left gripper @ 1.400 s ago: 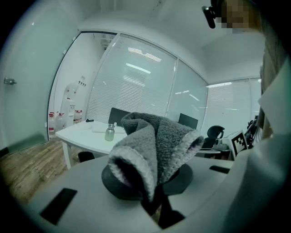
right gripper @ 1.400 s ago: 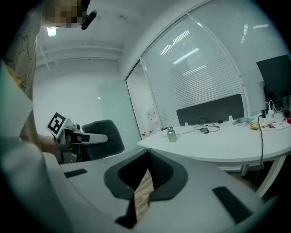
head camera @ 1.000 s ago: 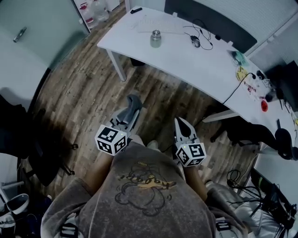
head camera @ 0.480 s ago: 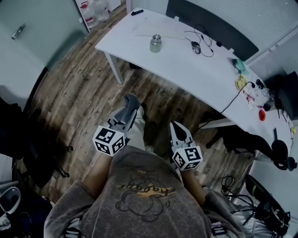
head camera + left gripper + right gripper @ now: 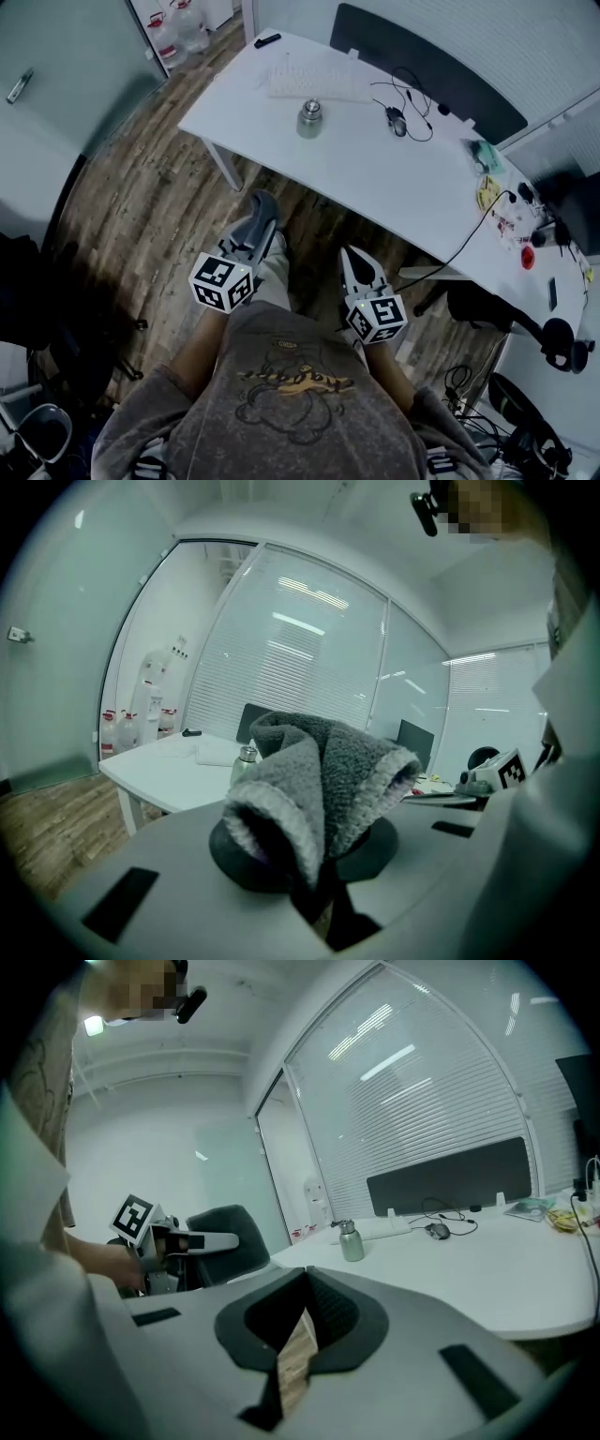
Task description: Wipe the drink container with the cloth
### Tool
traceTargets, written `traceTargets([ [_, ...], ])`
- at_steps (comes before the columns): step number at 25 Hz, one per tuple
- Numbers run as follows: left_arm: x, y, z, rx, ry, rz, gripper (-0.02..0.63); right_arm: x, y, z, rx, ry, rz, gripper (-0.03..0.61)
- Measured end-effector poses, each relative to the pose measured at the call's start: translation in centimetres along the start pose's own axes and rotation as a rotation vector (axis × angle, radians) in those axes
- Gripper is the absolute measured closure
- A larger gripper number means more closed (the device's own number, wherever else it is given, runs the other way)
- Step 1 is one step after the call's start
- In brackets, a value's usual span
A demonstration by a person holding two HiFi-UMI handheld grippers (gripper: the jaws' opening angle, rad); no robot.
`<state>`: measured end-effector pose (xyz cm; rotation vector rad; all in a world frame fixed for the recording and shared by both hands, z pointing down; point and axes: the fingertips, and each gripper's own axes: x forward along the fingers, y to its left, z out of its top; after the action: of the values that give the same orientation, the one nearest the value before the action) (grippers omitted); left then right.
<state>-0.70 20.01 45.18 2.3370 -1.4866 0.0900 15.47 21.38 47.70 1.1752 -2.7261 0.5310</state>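
Approach step: fuzzy grey cloth (image 5: 319, 780) pinched in jaws of left gripper (image 5: 255, 230), right gripper (image 5: 356, 262) jaws pressed together, empty; next, reach small steel bottle (image 5: 309, 119) on white worktop (image 5: 375, 164).

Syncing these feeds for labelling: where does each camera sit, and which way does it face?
Head view: on the person's head, looking down at floor and white desk; shows shirt, left tool, right tool.
Left gripper view: on the left tool, facing the desk along jaws clamping the cloth; the shirt shows right.
Right gripper view: on the right tool, facing the desk along shut, empty jaws; the left hand shows.
Shared: all three show the bottle on the desk.
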Motion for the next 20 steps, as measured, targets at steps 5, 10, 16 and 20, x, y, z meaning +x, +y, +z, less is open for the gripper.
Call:
traceTargets([
  [5,4.9,3.8,2.7,0.007,0.019,-0.029,0.546,6.0,-2.3,2.3,0.015,0.003,-0.016,0.583],
  [10,8.8,7.9,5.1,0.002,0.045,-0.066,0.546,11.6,-3.3,4.6,0.026,0.002,-0.027,0.583],
  [16,13.2,12.8,8.3,0.006,0.053,-0.105,0.546,17.4,-5.1,7.2,0.033,-0.008,-0.067,0.583],
  [20,15.5,15.1,8.8,0.006,0.077,-0.13,0.546,19.9,-6.1,8.2,0.047,-0.031,-0.105,0.581],
])
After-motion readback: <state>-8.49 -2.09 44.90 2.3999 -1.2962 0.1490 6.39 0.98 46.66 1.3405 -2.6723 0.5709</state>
